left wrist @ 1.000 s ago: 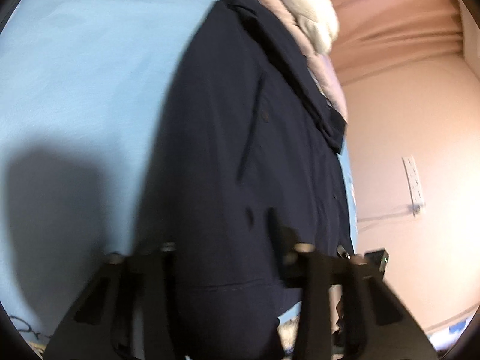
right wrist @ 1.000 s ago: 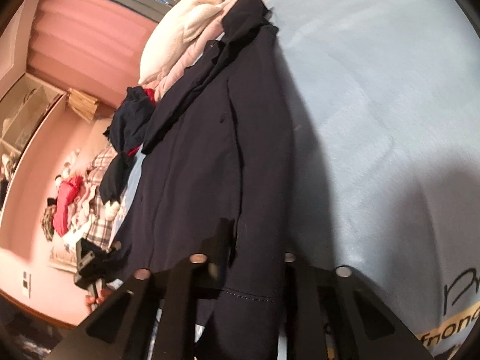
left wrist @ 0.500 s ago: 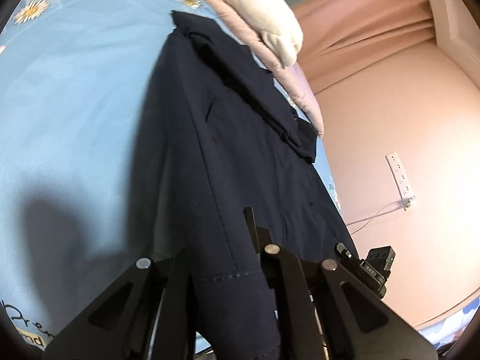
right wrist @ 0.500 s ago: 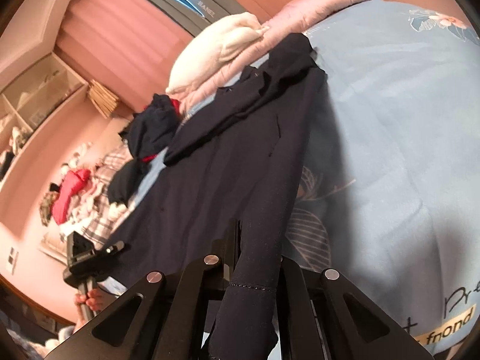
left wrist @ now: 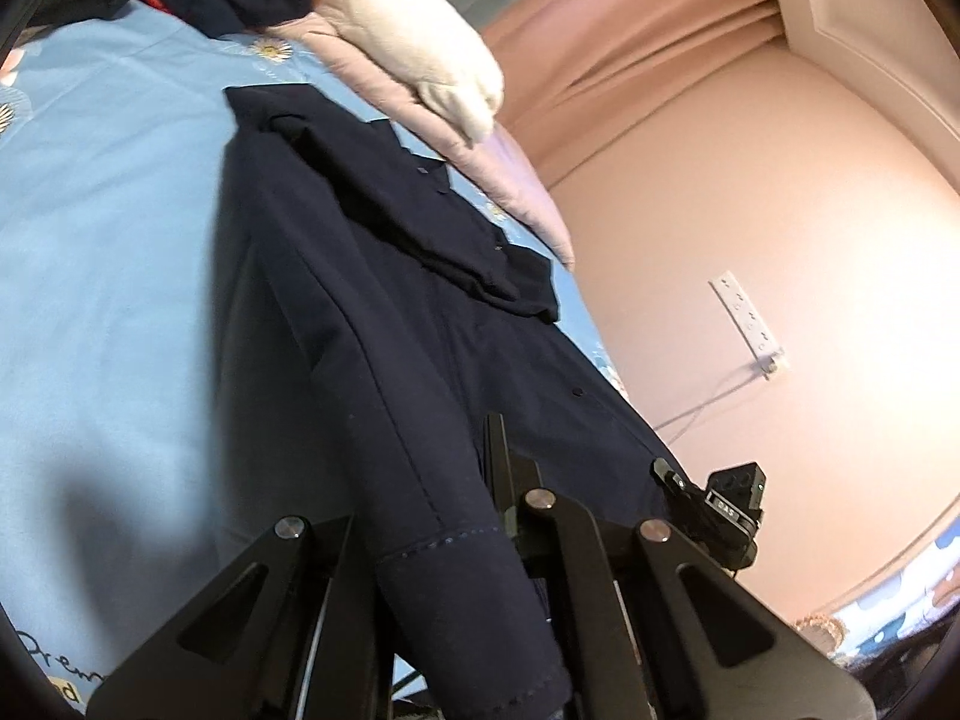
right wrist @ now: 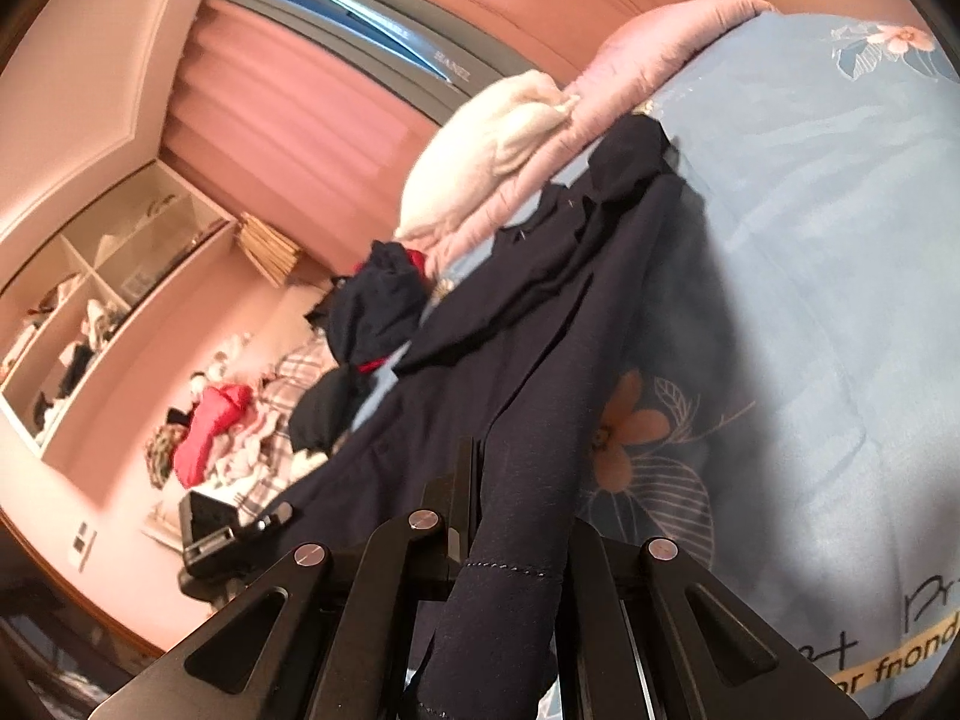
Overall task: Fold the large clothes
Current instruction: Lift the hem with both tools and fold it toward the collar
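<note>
A large dark navy coat (left wrist: 384, 276) lies stretched across a light blue bedsheet (left wrist: 108, 228), collar towards the far pillows. My left gripper (left wrist: 444, 516) is shut on a stitched hem corner of the coat and holds it lifted off the bed. The coat also shows in the right wrist view (right wrist: 540, 336). My right gripper (right wrist: 516, 516) is shut on the other hem corner, which hangs down between its fingers. Each gripper's black body shows at the edge of the other's view.
A white pillow (left wrist: 414, 42) and pink quilt (left wrist: 480, 144) lie at the far end of the bed. A pile of dark and red clothes (right wrist: 378, 306) sits beside them. A pink wall with a socket strip (left wrist: 747, 318) stands to one side; shelves (right wrist: 90, 300) beyond.
Both grippers have closed on the coat's hem and lifted it off the bed, pulling back. The views have tilted up, showing more of the wall, curtains and pillows.
</note>
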### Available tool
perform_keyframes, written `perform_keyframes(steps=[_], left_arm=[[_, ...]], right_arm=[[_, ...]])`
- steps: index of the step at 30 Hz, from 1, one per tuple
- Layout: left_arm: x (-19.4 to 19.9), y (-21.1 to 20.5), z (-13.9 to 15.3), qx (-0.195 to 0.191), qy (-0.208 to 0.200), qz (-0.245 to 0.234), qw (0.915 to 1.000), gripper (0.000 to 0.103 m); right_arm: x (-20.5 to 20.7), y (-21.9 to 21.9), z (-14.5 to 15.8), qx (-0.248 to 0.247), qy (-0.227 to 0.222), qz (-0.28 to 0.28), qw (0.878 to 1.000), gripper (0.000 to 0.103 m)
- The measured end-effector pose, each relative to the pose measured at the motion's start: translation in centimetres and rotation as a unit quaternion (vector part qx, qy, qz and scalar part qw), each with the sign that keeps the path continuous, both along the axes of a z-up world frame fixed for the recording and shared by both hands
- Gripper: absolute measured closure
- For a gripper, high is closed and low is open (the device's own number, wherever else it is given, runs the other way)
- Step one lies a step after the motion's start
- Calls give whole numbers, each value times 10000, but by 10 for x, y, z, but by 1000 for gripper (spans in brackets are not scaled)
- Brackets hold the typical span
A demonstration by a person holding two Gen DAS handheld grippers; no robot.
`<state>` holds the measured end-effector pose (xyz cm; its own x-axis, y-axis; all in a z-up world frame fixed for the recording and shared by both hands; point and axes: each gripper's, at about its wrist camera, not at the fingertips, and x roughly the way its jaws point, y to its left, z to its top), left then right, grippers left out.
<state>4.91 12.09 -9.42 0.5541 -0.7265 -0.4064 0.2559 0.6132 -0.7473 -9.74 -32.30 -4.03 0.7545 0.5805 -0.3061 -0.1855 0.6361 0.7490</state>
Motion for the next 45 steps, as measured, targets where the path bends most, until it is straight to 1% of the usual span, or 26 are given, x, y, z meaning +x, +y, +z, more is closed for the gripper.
perform_keyframes(steps=[7, 15, 19, 21, 27, 32, 36, 38, 40, 45], left_arm=[[-19, -3, 24, -243, -256, -154, 9993, 100], [-42, -15, 56, -360, -530, -329, 9974, 99], [-56, -18, 72, -363, -751, -378, 9958, 99], [-63, -18, 78, -434, -867, -394, 9945, 98], [-77, -10, 99, -827, -1286, -395, 9874, 97], [-86, -7, 120, -891, -1640, -420, 9815, 96], [-84, -4, 129, -860, -1768, -376, 9798, 95], [-83, -2, 128, -851, -1763, -338, 9801, 95], [-80, 0, 125, -881, -1717, -284, 9808, 95], [-64, 3, 113, -995, -1513, -169, 9833, 94]], right_arm=[[-16, -8, 19, -100, -209, -58, 9997, 97], [-43, -16, 42, -105, -740, -133, 9971, 97], [-57, -17, 52, -198, -1028, -101, 9945, 97], [-66, -17, 58, -213, -1253, -67, 9919, 97], [-86, -19, 78, -245, -1865, 14, 9821, 97], [-98, -17, 95, -370, -2313, 26, 9722, 97], [-96, -16, 96, -438, -2420, 25, 9693, 97], [-88, -17, 94, -451, -2376, 11, 9703, 97], [-83, -22, 92, -409, -2323, 6, 9718, 97], [-57, -30, 89, -378, -2040, -65, 9782, 97]])
